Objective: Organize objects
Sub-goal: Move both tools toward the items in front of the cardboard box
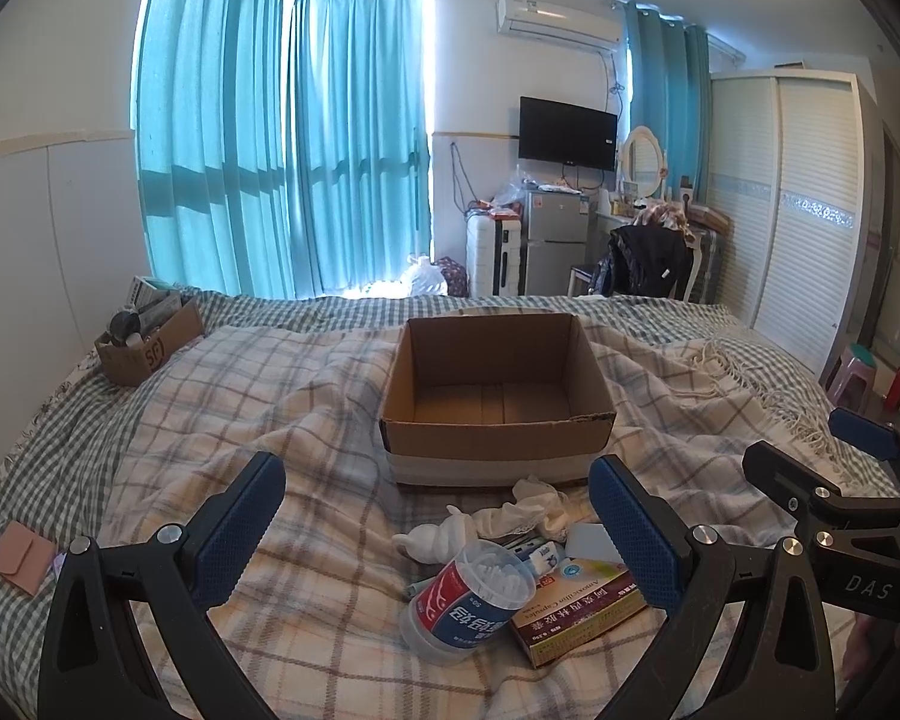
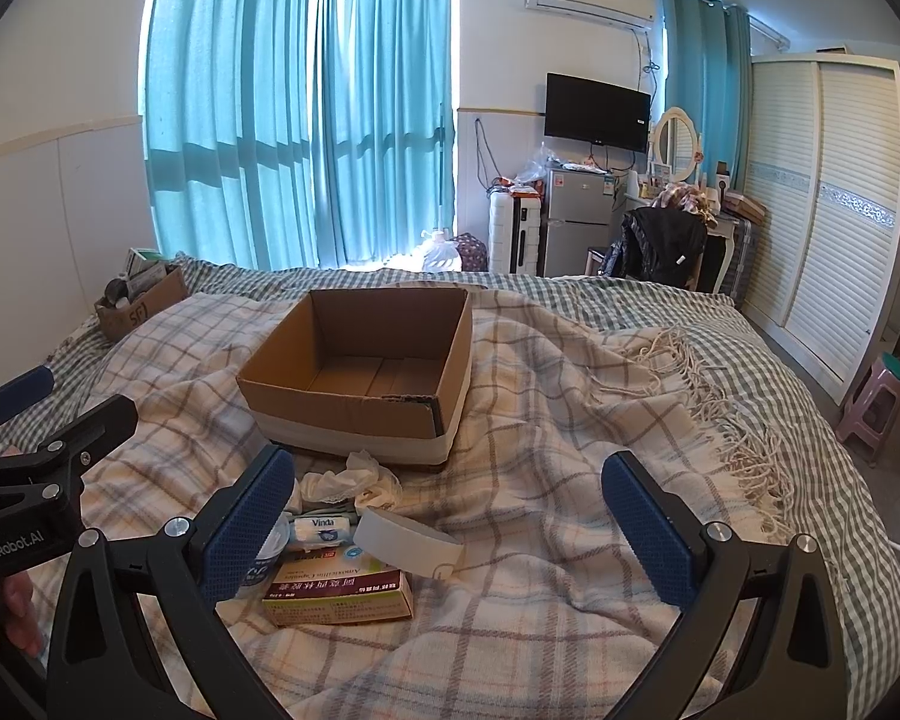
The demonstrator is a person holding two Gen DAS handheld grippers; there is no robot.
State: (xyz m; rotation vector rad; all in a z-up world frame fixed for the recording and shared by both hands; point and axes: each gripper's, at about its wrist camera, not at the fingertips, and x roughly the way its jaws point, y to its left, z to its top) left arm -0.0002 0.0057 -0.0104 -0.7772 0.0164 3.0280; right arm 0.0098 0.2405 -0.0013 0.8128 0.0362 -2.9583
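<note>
An empty open cardboard box sits on the plaid blanket in the middle of the bed. In front of it lies a small pile: a cotton swab jar on its side, a medicine box, a Vinda tissue pack, a grey sponge block, a white crumpled cloth and a small white figurine. My left gripper is open above the pile. My right gripper is open, to the right of the pile, near the sponge.
A smaller cardboard box with items stands at the bed's far left. A pink pouch lies at the left edge. Blanket fringe lies to the right. A pink stool and a wardrobe stand beyond the bed's right side.
</note>
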